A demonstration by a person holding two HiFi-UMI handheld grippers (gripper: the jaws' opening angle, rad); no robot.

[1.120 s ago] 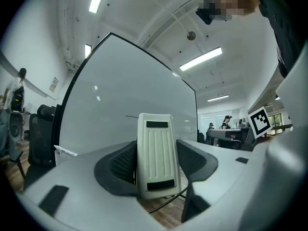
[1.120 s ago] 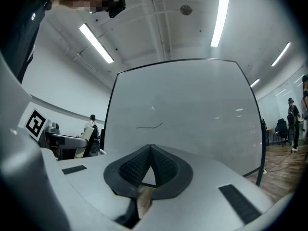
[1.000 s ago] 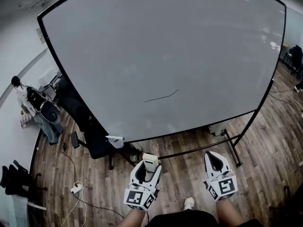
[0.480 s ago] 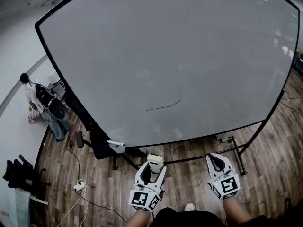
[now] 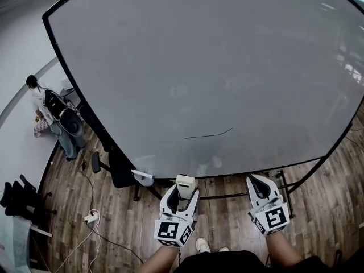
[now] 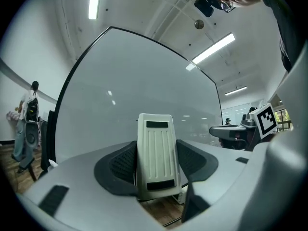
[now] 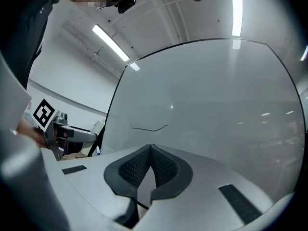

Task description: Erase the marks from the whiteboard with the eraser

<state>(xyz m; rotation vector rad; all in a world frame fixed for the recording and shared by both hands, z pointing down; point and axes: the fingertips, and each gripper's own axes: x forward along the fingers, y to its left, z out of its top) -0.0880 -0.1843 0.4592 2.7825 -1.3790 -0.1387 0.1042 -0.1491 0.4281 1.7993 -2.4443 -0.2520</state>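
Note:
A large whiteboard on a black wheeled frame fills the head view. One thin black wavy mark runs across its lower middle; the same mark shows in the right gripper view. My left gripper is shut on a white ribbed eraser, held just below the board's bottom edge; the eraser stands upright between the jaws in the left gripper view. My right gripper is shut with nothing in it, its tips touching, below the board to the right.
A marker lies on the board's lower left ledge. An office chair stands behind the board's left side. A person stands far left. A cable and power strip lie on the wooden floor.
The view has closed in on the board and the mark has slid lower and to the right. Both grippers have risen toward the board's bottom edge, still shut.

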